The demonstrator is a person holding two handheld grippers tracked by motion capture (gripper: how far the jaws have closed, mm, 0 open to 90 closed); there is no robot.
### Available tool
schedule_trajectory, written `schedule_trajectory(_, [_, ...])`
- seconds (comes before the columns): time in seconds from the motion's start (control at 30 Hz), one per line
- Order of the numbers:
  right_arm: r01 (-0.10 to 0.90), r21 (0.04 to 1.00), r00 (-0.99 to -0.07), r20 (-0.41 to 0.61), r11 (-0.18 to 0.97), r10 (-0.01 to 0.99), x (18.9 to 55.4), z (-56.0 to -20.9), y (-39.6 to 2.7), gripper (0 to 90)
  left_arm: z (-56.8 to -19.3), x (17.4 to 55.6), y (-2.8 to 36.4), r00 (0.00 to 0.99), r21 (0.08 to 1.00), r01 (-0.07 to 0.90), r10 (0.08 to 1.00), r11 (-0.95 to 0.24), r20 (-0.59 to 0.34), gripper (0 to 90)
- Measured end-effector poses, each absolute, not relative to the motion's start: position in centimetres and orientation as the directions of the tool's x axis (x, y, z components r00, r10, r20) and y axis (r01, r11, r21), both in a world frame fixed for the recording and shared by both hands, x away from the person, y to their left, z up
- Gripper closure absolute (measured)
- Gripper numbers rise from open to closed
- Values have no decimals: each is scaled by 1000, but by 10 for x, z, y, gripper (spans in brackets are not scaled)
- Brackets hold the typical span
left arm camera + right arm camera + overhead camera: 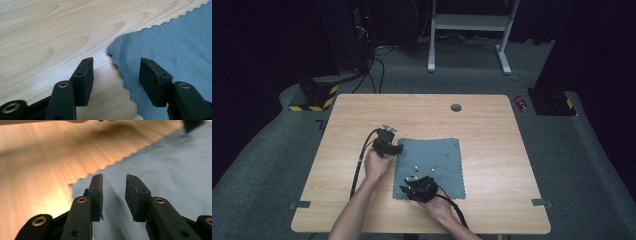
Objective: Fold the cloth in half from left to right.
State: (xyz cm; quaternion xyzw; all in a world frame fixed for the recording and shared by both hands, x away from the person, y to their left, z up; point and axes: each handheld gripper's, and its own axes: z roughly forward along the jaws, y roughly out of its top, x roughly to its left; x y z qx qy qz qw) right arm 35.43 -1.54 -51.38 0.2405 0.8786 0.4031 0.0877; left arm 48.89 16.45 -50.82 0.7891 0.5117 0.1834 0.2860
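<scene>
A grey-blue cloth (430, 165) with a zigzag edge lay flat on the wooden surface (492, 130), a little toward the person's side of its middle; the left claw (399, 148) sat at the cloth's left edge near the far corner, its jaws standing apart with the scalloped edge (120, 70) between them and neither pad pressing on it; the right claw (404, 189) hovered low over the cloth's near left corner (75, 186); its jaws were also apart, the gap narrower, with cloth showing below and between them but nothing pinched; both hands came in from the near edge, cables trailing back from the claws.
</scene>
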Motion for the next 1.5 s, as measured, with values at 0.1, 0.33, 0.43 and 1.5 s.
schedule_trajectory(0.1, [329, 743, -883, 24, 583, 468, 349, -516, -1, 668, -509, 494, 163, 400, 636, 704, 916, -314, 10, 480])
schedule_trajectory(0.33, [288, 720, -905, -11, 631, 425, 339, -520, 17, 661, -507, 503, 160, 387, 623, 704, 920, -340, 65, 479])
schedule_trajectory(0.43, [271, 715, -911, -25, 644, 411, 335, -521, 21, 659, -505, 507, 158, 375, 633, 698, 924, -335, 75, 485])
schedule_trajectory(1.5, [251, 717, -914, -47, 651, 404, 330, -519, 16, 899, -505, 518, 158, 446, 619, 717, 893, -320, -55, 900])
